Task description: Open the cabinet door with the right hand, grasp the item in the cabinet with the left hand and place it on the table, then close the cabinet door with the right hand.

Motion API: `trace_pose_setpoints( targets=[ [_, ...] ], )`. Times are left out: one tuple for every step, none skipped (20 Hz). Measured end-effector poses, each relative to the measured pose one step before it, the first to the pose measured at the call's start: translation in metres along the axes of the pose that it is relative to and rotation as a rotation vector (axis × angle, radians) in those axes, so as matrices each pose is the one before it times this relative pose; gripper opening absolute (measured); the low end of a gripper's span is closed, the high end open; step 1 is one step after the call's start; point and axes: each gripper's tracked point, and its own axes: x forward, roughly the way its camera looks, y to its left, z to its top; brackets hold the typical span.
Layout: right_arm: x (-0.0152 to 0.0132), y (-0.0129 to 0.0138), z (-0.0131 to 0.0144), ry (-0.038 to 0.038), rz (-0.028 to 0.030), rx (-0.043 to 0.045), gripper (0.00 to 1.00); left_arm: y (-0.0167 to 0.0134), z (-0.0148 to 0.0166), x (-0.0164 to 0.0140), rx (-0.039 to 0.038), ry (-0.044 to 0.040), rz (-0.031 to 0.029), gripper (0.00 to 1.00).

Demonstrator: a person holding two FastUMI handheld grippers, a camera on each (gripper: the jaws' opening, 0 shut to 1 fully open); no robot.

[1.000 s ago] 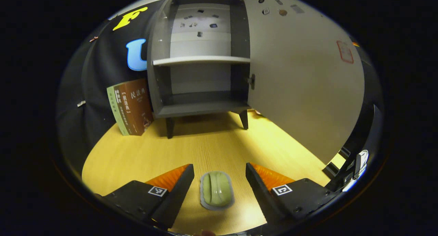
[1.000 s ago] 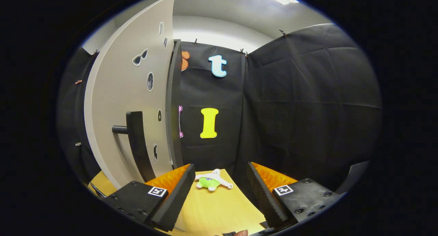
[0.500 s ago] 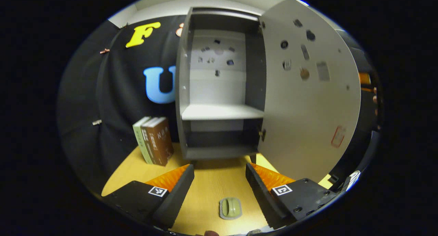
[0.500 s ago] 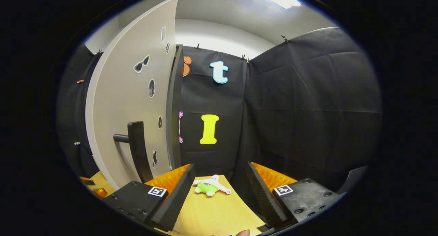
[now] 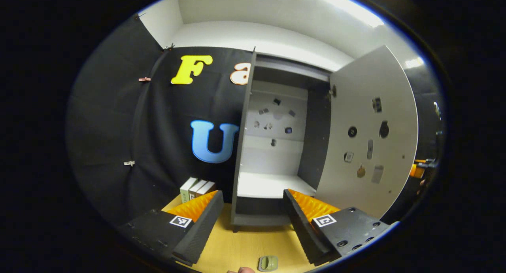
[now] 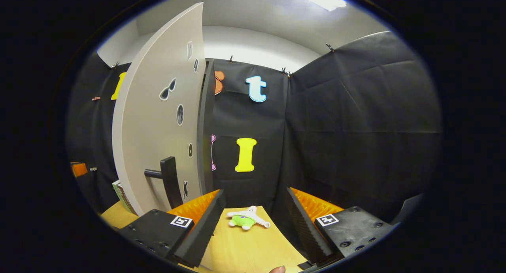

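The grey cabinet (image 5: 272,154) stands at the back of the wooden table (image 5: 245,247), its door (image 5: 367,146) swung wide to the right and its shelves bare. A small green item (image 5: 268,262) on a pale backing lies on the table at the bottom edge of the left gripper view. My left gripper (image 5: 253,213) hangs open above and behind it, holding nothing. In the right gripper view the door's outer face (image 6: 158,130) with its dark handle (image 6: 168,182) stands at the left. My right gripper (image 6: 255,221) is open, to the right of the handle and apart from it.
Several books (image 5: 195,188) lean upright left of the cabinet. A small green and white plush toy (image 6: 246,219) lies on the table (image 6: 253,249) near the back wall, ahead of the right gripper. Black cloth walls close in the booth.
My left gripper has pulled back and tilted upward, so the green item slid to the bottom of its view. The right gripper backed away a little from the door.
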Motion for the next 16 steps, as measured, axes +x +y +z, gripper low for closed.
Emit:
trace_pose_setpoints(
  targets=[
    [-0.00180,0.00402,0.00142,-0.00109,0.01024,0.00044,0.97,0.00783,0.00868,-0.00387,0.01352,-0.00994,0.01681,0.92],
    [-0.00245,0.00293,0.00098,-0.00025,0.00810,0.00187,0.97,0.00614,0.00336,-0.00293,0.01656,-0.00129,0.01695,0.92],
    [-0.00159,0.00271,0.00199,-0.00267,0.00720,0.00039,0.97,0.00716,0.00289,-0.00216,0.01730,-0.00186,0.01741,0.92],
    [-0.00118,0.00225,0.00090,0.00049,0.00244,0.00052,0.98,0.00653,0.00189,-0.00198,0.01537,-0.00053,0.01604,0.92],
    [-0.00108,0.00315,0.00076,-0.00016,0.00525,0.00326,0.97,0.00662,0.00236,-0.00211,0.01451,-0.00596,0.01415,0.92],
    [-0.00069,0.00414,0.00094,0.00258,0.00671,0.00603,0.97,0.00443,0.00096,-0.00048,0.01022,-0.00305,0.00892,0.92],
    [-0.00040,0.00207,-0.00073,0.00112,-0.00032,0.00143,0.97,0.00478,0.00080,-0.00119,0.00713,-0.00065,0.00733,0.95],
    [-0.00249,-0.00123,0.00065,-0.00183,-0.00977,-0.00352,0.96,0.00393,-0.00131,0.00006,0.00673,0.00258,0.00337,0.95],
    [0.00096,0.00064,0.00052,-0.00039,-0.00735,-0.00101,0.96,0.00382,0.00017,-0.00101,0.00609,-0.00029,0.00265,0.92],
    [-0.00069,0.00072,-0.00054,0.00260,-0.00612,0.00722,0.96,0.00302,-0.00027,-0.00071,0.00804,0.00198,0.00095,0.94],
    [-0.00117,0.00165,-0.00165,0.00605,-0.00134,0.01215,0.96,0.00424,-0.00028,-0.00072,0.00619,-0.00054,0.00299,0.92],
    [-0.00117,0.00217,-0.00157,0.00257,-0.00320,0.01338,0.96,0.00361,-0.00154,-0.00082,0.00044,0.00078,0.00133,0.92],
    [-0.00030,0.00184,0.00047,-0.00020,-0.00300,0.00592,0.96,0.00299,-0.00151,-0.00064,-0.00247,0.00289,-0.00214,0.94],
    [-0.00074,0.00192,0.00090,-0.00529,-0.00694,-0.00136,0.96,0.00384,-0.00149,-0.00101,-0.00139,0.00186,0.00030,0.95],
    [-0.00188,0.00192,0.00037,-0.00524,-0.00918,-0.00536,0.95,0.00467,-0.00127,-0.00119,0.00133,0.00301,0.00023,0.94],
    [-0.00120,0.00258,0.00028,-0.00420,-0.00441,-0.00354,1.00,0.00468,-0.00158,-0.00206,0.00312,0.00104,0.00223,0.94]
  ],
)
